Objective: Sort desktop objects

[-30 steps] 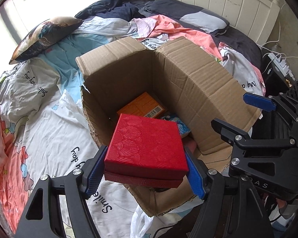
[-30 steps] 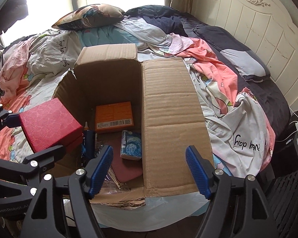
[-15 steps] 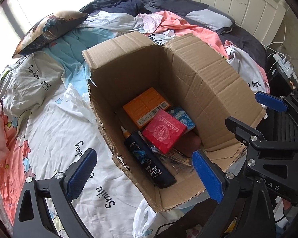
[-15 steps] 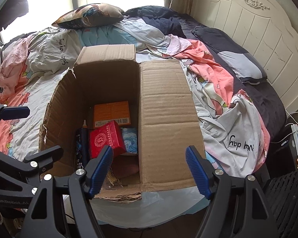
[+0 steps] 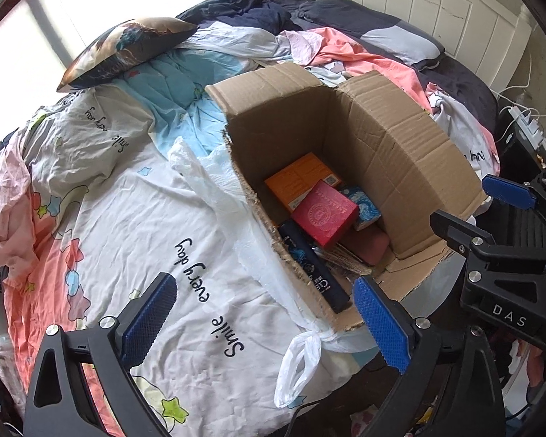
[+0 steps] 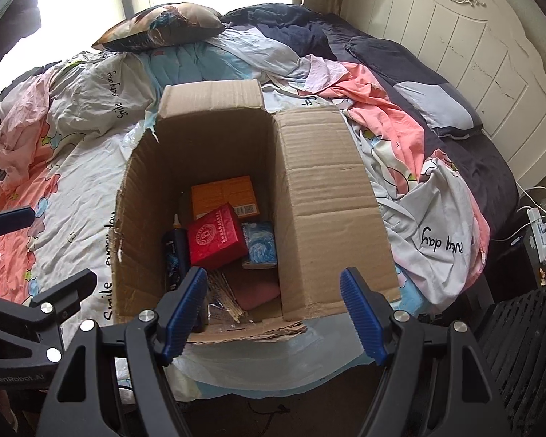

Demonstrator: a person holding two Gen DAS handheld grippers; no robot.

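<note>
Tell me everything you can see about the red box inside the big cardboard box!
The red box is squarish and looks like stiff card, with a pale round emblem and a line of print on its top face. It lies closed and tilted inside the cardboard box, resting on other things: it overlaps the orange box behind it, sits against the blue patterned pack on one side and next to the dark bottle on the other. Neither gripper touches it.
</note>
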